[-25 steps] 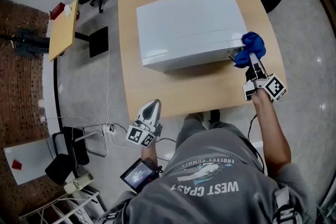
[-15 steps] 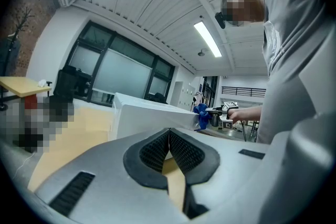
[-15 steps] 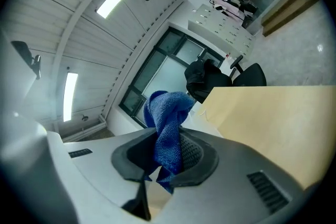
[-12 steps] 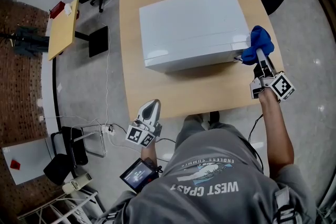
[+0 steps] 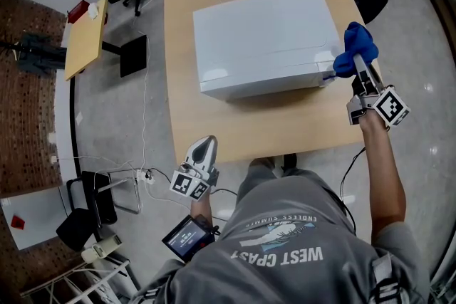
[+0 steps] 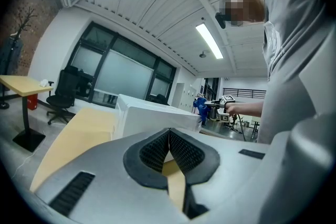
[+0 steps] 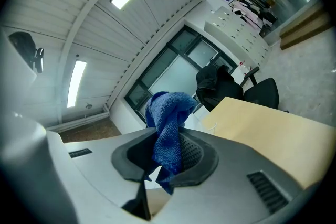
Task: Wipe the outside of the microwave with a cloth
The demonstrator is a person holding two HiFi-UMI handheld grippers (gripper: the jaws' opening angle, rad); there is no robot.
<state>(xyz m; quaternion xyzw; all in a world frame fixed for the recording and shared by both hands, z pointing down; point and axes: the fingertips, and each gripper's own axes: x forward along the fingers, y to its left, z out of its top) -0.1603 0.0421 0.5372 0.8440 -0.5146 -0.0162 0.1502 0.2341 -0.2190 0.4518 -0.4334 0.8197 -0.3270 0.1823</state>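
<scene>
Cloth (image 5: 358,45) pinched in right gripper (image 5: 354,67), risen at microwave (image 5: 263,39) right corner (left gripper (image 5: 205,146) pressed together)

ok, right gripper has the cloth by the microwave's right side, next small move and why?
Probably drag the cloth rearward along the microwave's right wall with the right gripper: its jaws clamp it beside the front right corner, most of that wall lies ahead.

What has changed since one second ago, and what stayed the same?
The right gripper, jaws shut on the blue terry cloth, moved up the picture and slightly right, from the front right corner of the white box-shaped microwave along its right side. Nothing was taken or released. The left gripper stayed shut and empty near the light wooden table; the microwave did not move.
</scene>
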